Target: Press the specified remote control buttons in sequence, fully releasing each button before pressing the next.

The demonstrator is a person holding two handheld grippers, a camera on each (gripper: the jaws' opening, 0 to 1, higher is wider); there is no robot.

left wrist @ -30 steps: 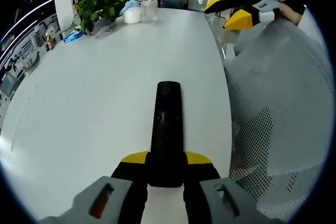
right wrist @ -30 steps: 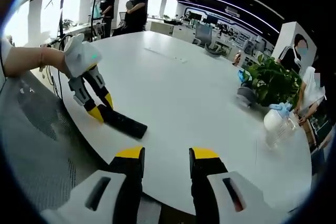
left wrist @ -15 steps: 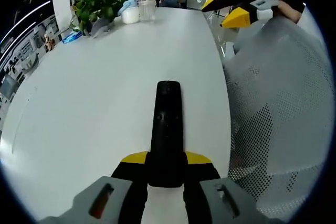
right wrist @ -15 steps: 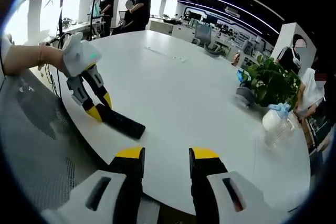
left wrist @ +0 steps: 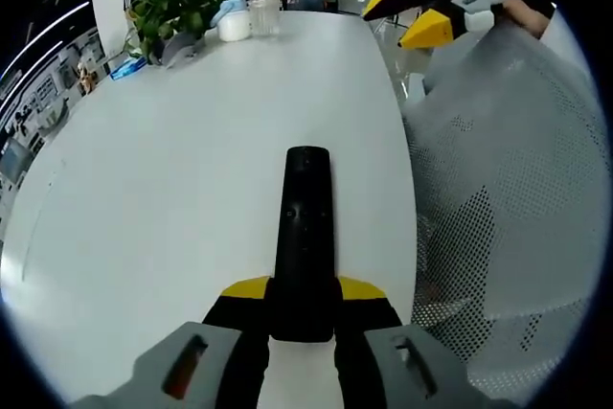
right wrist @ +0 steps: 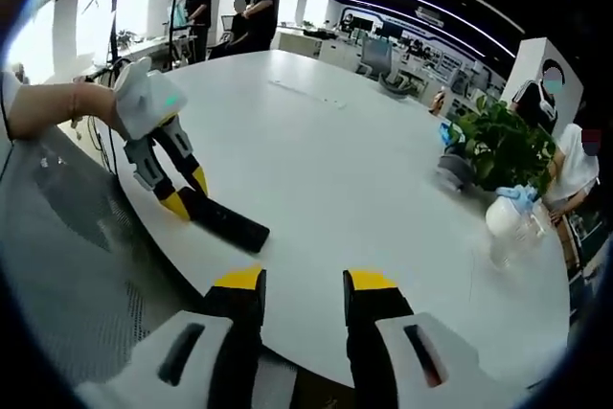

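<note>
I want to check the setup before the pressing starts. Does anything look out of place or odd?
Nothing stands out. The left gripper holds the black remote by its near end, flat on the white table. The right gripper is open and apart from it. The plant stands upright.

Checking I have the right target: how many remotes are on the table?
1: the black remote, lying near the table edge, its near end held in the left tongs.
</note>
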